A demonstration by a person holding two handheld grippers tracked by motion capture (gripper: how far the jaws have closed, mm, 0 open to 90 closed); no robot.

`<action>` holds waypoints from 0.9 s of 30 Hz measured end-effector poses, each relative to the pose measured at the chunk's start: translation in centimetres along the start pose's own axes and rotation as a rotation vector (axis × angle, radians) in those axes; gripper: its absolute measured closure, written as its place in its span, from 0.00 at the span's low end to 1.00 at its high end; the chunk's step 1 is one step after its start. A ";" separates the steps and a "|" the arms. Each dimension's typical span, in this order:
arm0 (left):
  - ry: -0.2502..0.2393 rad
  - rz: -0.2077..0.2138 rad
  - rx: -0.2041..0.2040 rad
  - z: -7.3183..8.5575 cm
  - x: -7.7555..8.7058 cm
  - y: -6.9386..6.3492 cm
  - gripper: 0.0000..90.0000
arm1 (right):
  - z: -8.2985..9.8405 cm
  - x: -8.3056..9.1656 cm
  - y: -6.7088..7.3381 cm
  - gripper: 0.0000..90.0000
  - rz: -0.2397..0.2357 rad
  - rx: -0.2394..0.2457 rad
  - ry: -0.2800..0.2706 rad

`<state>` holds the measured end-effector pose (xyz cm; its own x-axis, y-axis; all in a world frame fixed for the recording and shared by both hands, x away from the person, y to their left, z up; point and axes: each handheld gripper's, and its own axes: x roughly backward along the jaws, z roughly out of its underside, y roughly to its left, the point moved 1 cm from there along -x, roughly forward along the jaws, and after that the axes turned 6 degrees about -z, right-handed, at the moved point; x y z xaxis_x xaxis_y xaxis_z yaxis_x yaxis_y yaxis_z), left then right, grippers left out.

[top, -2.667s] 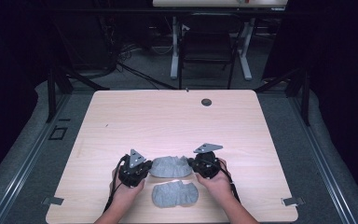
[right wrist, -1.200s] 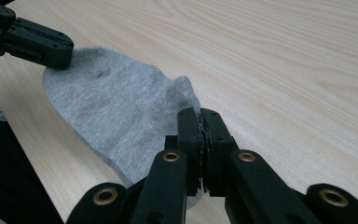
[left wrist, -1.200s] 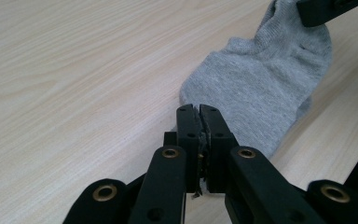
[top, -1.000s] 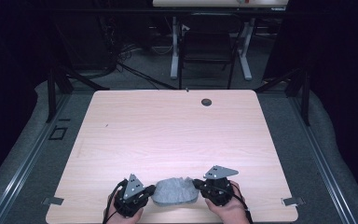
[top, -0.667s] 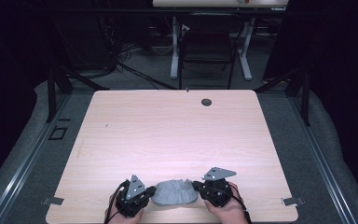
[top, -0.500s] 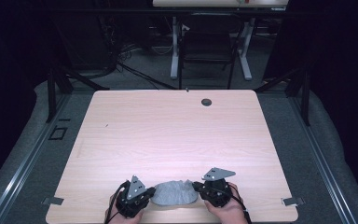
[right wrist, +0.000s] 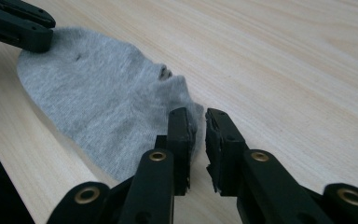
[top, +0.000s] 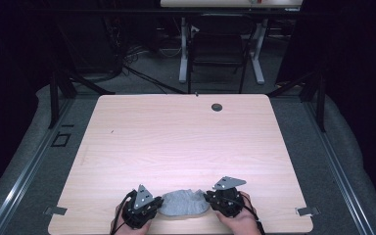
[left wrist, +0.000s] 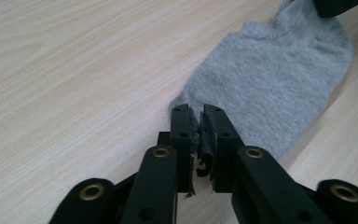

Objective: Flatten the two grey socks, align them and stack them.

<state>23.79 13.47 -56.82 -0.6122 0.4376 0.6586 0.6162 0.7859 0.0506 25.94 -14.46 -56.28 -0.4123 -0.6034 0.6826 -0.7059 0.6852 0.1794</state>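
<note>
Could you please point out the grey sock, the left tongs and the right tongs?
grey sock (top: 183, 203), high view, middle of the fabric.
left tongs (left wrist: 199, 114), left gripper view, between the tips.
right tongs (right wrist: 200, 116), right gripper view, between the tips.

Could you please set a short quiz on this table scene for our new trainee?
1. True or false: the soft grey knitted sock lies at the far edge of the pale wooden table.
2. The small round dark hole in the tabletop is: A) near the far edge; B) at the centre; C) beside the sock.
3. Which dark piece of furniture stands on the floor beyond the table?
Key: 1 false, it lies at the near edge; 2 A; 3 a black chair.
</note>
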 end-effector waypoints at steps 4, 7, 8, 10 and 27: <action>-0.044 -0.004 0.002 -0.7 0.8 0.2 0.88 | -0.3 0.9 0.1 0.88 0.011 0.000 -0.050; -0.061 0.014 0.011 -1.1 1.2 0.0 0.89 | -0.7 1.4 0.5 0.89 0.002 0.010 -0.086; -0.060 0.019 0.005 -1.2 1.2 -0.1 0.90 | -0.8 1.4 0.6 0.89 -0.005 0.018 -0.090; -0.048 0.027 -0.012 -1.1 0.9 -0.5 0.91 | -0.8 1.1 1.0 0.89 -0.010 0.034 -0.079; 0.032 0.049 -0.044 0.2 -0.9 -1.4 0.91 | 0.5 -1.5 1.5 0.85 -0.021 0.091 0.047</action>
<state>23.41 12.08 -57.67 -0.5652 0.4601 0.6848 0.6665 0.7438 0.0504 25.25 -12.74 -57.38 -0.3705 -0.5960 0.7124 -0.7645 0.6313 0.1305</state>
